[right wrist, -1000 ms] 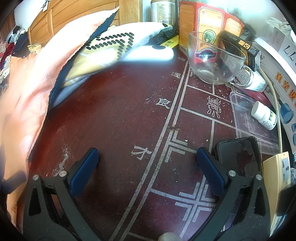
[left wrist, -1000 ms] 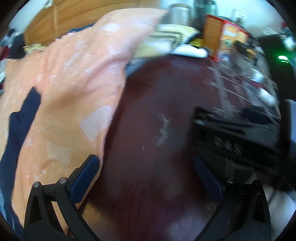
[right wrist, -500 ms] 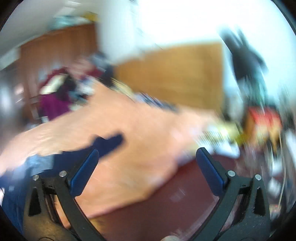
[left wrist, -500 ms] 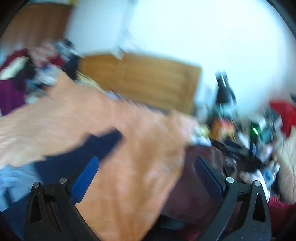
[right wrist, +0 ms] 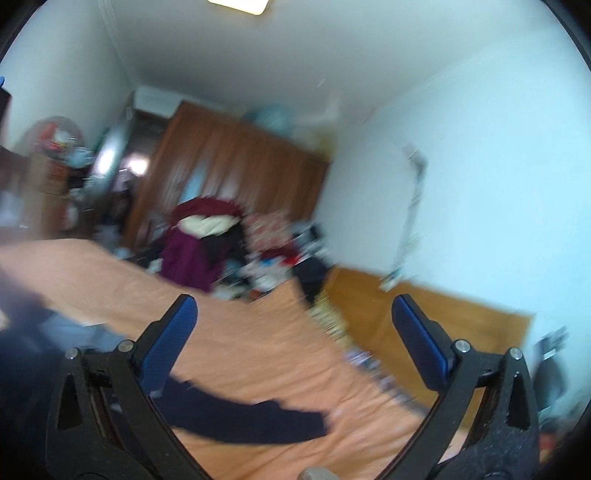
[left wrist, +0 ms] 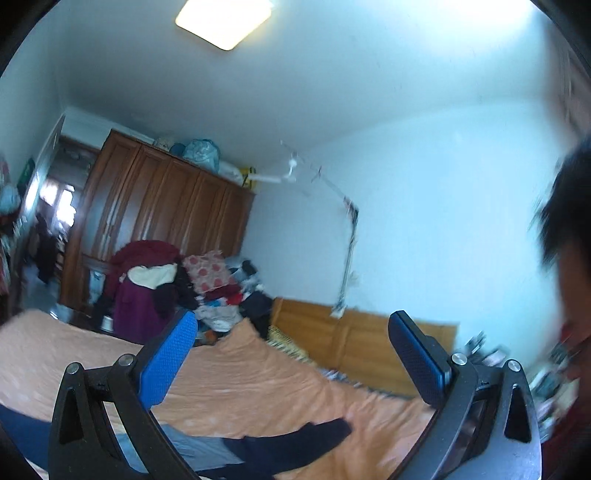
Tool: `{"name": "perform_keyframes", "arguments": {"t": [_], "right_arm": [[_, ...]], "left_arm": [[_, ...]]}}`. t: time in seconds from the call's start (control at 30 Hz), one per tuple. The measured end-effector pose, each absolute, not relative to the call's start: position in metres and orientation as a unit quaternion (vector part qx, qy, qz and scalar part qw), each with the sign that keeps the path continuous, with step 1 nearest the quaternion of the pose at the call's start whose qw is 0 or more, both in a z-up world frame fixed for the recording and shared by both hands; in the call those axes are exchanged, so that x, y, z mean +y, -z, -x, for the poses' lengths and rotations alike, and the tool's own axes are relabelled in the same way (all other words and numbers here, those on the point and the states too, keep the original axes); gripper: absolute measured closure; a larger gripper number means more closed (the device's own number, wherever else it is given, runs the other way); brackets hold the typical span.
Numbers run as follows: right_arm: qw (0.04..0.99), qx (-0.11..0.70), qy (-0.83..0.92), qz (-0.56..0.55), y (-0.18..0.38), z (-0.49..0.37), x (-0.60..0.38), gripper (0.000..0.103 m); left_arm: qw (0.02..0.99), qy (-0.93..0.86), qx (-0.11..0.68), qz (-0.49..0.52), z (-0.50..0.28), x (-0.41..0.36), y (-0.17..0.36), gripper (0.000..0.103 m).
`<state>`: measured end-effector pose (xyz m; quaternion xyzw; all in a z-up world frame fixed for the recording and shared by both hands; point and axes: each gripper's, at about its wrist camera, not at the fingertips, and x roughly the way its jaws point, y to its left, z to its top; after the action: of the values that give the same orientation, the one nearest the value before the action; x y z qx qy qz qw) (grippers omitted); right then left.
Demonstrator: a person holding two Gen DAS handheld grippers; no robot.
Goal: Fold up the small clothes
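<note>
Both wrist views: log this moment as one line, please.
left gripper: open, empty | right gripper: open, empty | dark garment: flat on orange bedspread, untouched

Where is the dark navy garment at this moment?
The dark navy garment lies flat on the orange bedspread, low in both wrist views, between and below the open fingers of each gripper, nearer their left fingers.

Ceiling lamp bright; right view motion-blurred; fisheye edges dark.
</note>
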<state>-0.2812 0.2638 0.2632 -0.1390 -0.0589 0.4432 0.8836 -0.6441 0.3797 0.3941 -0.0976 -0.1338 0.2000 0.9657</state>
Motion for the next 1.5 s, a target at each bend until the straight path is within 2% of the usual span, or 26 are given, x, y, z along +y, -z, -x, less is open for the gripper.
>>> {"name": "perform_keyframes", "arguments": {"t": [0.1, 0.2, 0.3, 0.43, 0.5, 0.6, 0.7, 0.87, 1.1, 1.23, 1.37, 1.4, 1.43, 1.47, 1.5], "right_arm": [[0.846, 0.037, -0.505, 0.168, -0.221, 0.288, 0.306, 0.000], [0.840, 0.018, -0.486, 0.241, -0.177, 0.314, 0.331, 0.000], [0.826, 0.000, -0.488, 0.282, -0.156, 0.332, 0.347, 0.000], [0.817, -0.115, -0.473, 0.310, -0.172, 0.378, 0.346, 0.000], [0.813, -0.179, -0.474, 0.286, -0.190, 0.399, 0.352, 0.000], [0.810, -0.231, -0.475, 0.254, -0.201, 0.417, 0.366, 0.000], [0.806, -0.201, -0.497, 0.252, -0.201, 0.420, 0.393, 0.000], [0.798, -0.178, -0.511, 0.264, -0.182, 0.425, 0.419, 0.000], [0.765, -0.113, -0.563, 0.291, -0.154, 0.444, 0.472, 0.000], [0.739, -0.077, -0.602, 0.293, -0.142, 0.454, 0.508, 0.000], [0.724, -0.064, -0.621, 0.292, -0.132, 0.461, 0.525, 0.000], [0.722, -0.052, -0.626, 0.291, -0.129, 0.459, 0.527, 0.000], [0.719, -0.036, -0.633, 0.285, -0.128, 0.455, 0.527, 0.000], [0.718, -0.024, -0.637, 0.280, -0.128, 0.451, 0.527, 0.000], [0.717, 0.000, -0.644, 0.266, -0.128, 0.442, 0.524, 0.001]], "left_arm": [[0.964, -0.205, -0.136, 0.105, 0.684, 0.386, -0.385, 0.000], [0.945, -0.306, -0.074, 0.091, 0.698, 0.401, -0.360, 0.000], [0.920, -0.370, -0.026, 0.125, 0.712, 0.441, -0.318, 0.000], [0.873, -0.439, 0.023, 0.210, 0.736, 0.509, -0.238, 0.000], [0.845, -0.471, 0.037, 0.251, 0.759, 0.543, -0.192, 0.000], [0.808, -0.506, 0.058, 0.297, 0.778, 0.596, -0.133, 0.000], [0.781, -0.515, 0.060, 0.349, 0.807, 0.640, -0.077, 0.000], [0.732, -0.518, 0.015, 0.443, 0.876, 0.720, -0.008, 0.000], [0.681, -0.541, 0.023, 0.493, 0.939, 0.830, 0.044, 0.000], [0.628, -0.564, 0.042, 0.535, 0.961, 0.880, 0.097, 0.001], [0.623, -0.593, 0.062, 0.506, 0.958, 0.906, 0.114, 0.002], [0.628, -0.596, 0.065, 0.496, 0.955, 0.911, 0.111, 0.004], [0.633, -0.596, 0.067, 0.489, 0.953, 0.918, 0.112, 0.015], [0.639, -0.592, 0.068, 0.487, 0.950, 0.925, 0.113, 0.035], [0.642, -0.584, 0.067, 0.492, 0.948, 0.931, 0.116, 0.041]]}}
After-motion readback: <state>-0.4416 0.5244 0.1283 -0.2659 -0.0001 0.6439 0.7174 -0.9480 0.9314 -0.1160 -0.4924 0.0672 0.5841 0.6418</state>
